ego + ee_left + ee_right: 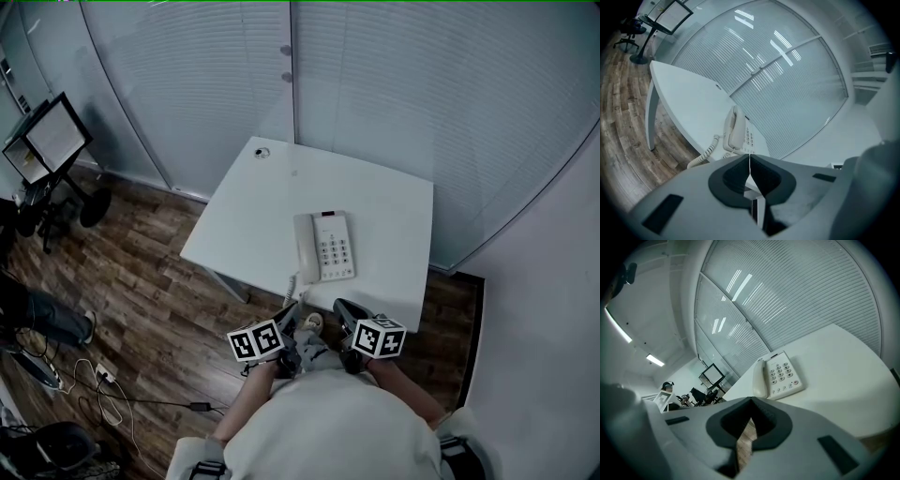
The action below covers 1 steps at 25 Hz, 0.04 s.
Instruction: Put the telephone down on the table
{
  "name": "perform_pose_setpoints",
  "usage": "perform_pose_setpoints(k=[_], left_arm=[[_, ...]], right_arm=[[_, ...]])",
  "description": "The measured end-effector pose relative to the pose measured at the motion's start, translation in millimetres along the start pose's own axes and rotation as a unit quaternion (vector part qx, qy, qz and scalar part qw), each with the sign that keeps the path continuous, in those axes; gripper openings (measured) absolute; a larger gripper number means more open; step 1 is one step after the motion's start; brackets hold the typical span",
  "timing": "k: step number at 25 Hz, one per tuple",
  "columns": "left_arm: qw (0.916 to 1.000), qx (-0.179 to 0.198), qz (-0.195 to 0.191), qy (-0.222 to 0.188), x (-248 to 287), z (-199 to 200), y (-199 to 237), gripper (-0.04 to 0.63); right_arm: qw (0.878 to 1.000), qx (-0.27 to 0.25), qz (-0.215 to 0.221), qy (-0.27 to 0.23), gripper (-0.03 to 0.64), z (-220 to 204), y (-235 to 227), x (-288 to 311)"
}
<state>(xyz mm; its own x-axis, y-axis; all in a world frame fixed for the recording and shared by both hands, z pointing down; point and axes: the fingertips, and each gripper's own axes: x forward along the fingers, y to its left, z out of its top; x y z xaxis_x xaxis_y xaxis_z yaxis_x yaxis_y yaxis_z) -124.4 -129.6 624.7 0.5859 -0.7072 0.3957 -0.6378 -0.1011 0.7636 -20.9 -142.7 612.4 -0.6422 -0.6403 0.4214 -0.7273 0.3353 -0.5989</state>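
Both grippers hang just off the near edge of the white table (246, 225), side by side and clear of the phone. The left gripper (749, 156) has its jaws pressed together with nothing between them. The right gripper (751, 401) is closed and empty too. The telephone (330, 247) lies flat on the table's near right part. Its handset (307, 249) sits in the cradle on the left, and the coiled cord (290, 285) trails off the near edge.

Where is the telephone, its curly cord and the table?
telephone (336, 251), head view, on its keypad.
curly cord (707, 151), left gripper view, on mid-coil.
table (272, 202), head view, on bare top.
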Motion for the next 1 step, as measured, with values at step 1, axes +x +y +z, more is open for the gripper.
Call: perform_pose_setpoints(k=[1], left_arm=[[1.0000, 0.000, 0.001, 0.000, 0.5, 0.2, 0.1, 0.025]], right_arm=[[1.000, 0.000, -0.001, 0.001, 0.020, 0.2, -1.1, -0.1]])
